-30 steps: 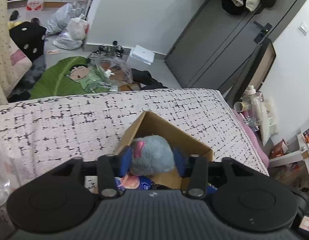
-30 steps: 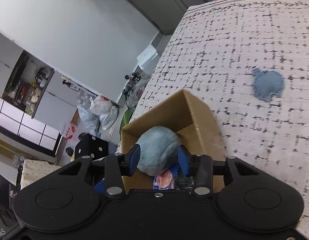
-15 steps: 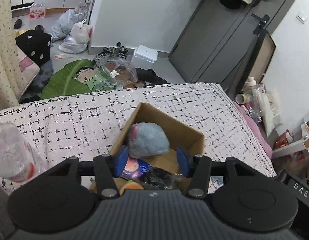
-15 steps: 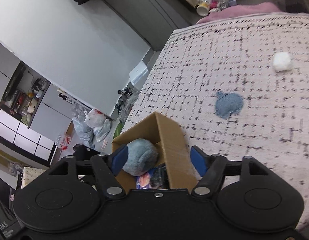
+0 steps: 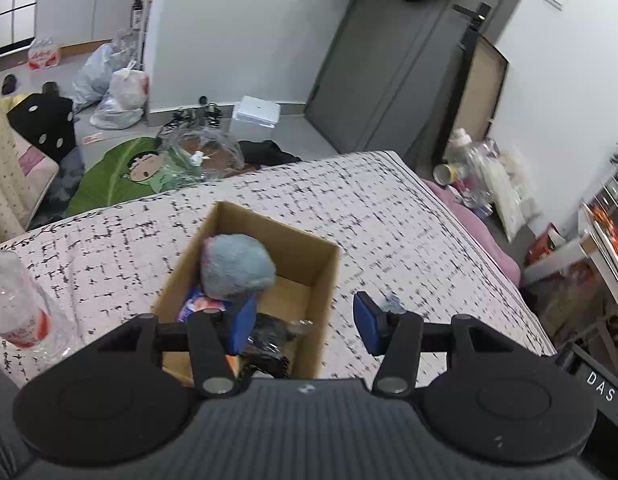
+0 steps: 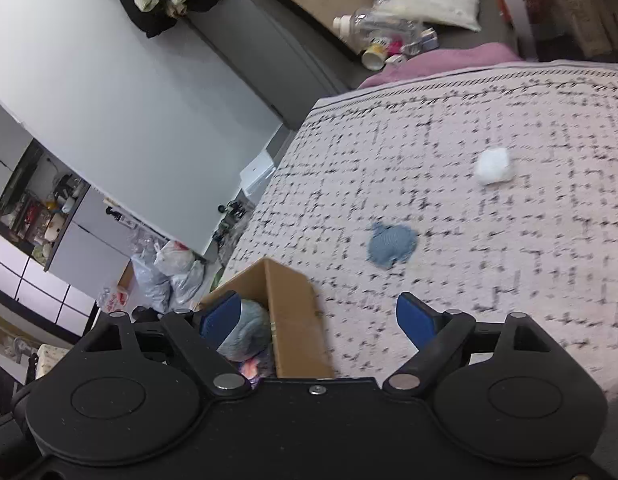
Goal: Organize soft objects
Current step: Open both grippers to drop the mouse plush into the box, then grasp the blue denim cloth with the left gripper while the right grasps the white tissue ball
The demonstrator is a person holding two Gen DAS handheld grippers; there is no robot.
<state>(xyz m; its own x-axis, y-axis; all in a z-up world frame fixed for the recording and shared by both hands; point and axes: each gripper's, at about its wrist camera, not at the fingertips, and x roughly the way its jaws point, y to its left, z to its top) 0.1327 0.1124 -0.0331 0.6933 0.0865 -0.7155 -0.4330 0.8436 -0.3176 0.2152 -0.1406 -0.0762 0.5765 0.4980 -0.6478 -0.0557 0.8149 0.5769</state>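
The plush (image 5: 237, 266) sits in the box (image 5: 309, 248) near the bed's (image 5: 389, 208) foot edge, atop wrappers. Both grippers are empty: the left (image 5: 305, 320) half open, the right (image 6: 319, 320) just spread wide. A blue cloth (image 6: 392, 243) (and a white wad (image 6: 493, 166)) lie mid-bed.

Both cameras sit just behind their tongs and look down at the bed (image 5: 409, 216) from close above. Both see the cardboard box (image 5: 309, 280) and the fluffy blue toy (image 5: 237, 266) inside.
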